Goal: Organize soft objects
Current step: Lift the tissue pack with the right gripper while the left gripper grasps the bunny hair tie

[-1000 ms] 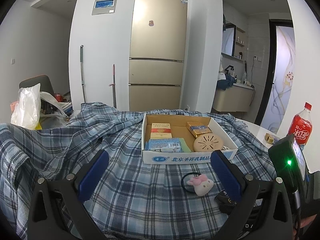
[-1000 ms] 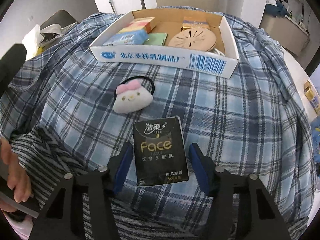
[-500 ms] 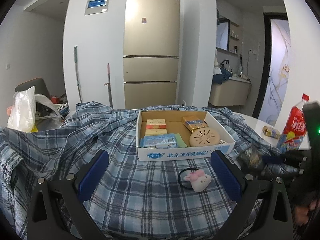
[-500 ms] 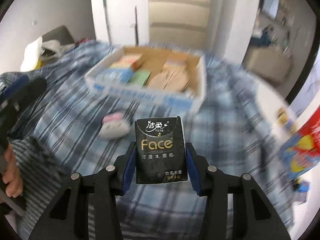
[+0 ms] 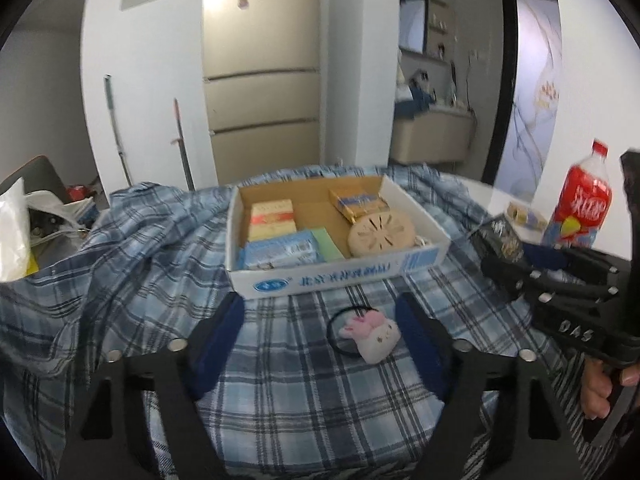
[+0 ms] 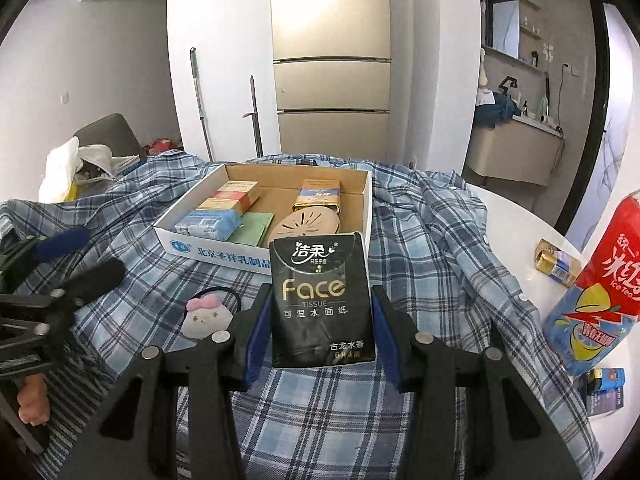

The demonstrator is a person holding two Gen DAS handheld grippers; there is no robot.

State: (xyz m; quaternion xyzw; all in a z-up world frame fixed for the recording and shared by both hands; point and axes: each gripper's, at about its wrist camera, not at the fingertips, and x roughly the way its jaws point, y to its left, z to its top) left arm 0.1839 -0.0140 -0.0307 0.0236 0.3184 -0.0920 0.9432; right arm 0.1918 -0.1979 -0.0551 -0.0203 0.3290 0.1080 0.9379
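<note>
My right gripper [image 6: 322,300] is shut on a black "Face" tissue pack [image 6: 322,280], held upright above the plaid cloth just before the cardboard box [image 6: 224,256]. In the left wrist view the right gripper [image 5: 516,258] and the tissue pack [image 5: 500,240] appear right of the box [image 5: 332,280]. A white plush hair tie with a pink bow [image 5: 370,334] lies on the cloth in front of the box. My left gripper [image 5: 320,308] straddles it with jaws closing; the plush sits near the right finger, untouched by the pads. The box holds tissue packets and a round tan disc.
A blue plaid shirt [image 5: 140,280] covers the round white table. A red iced-tea bottle [image 6: 600,292], a gold packet [image 6: 558,266] and a small blue carton [image 6: 604,384] stand on the bare right part. A plastic bag [image 5: 12,236] sits on a chair at left.
The right gripper closed on the tissue pack, lifted it off the cloth and tilted up toward the box. The left gripper's jaws narrowed and it moved closer to the plush hair tie.
</note>
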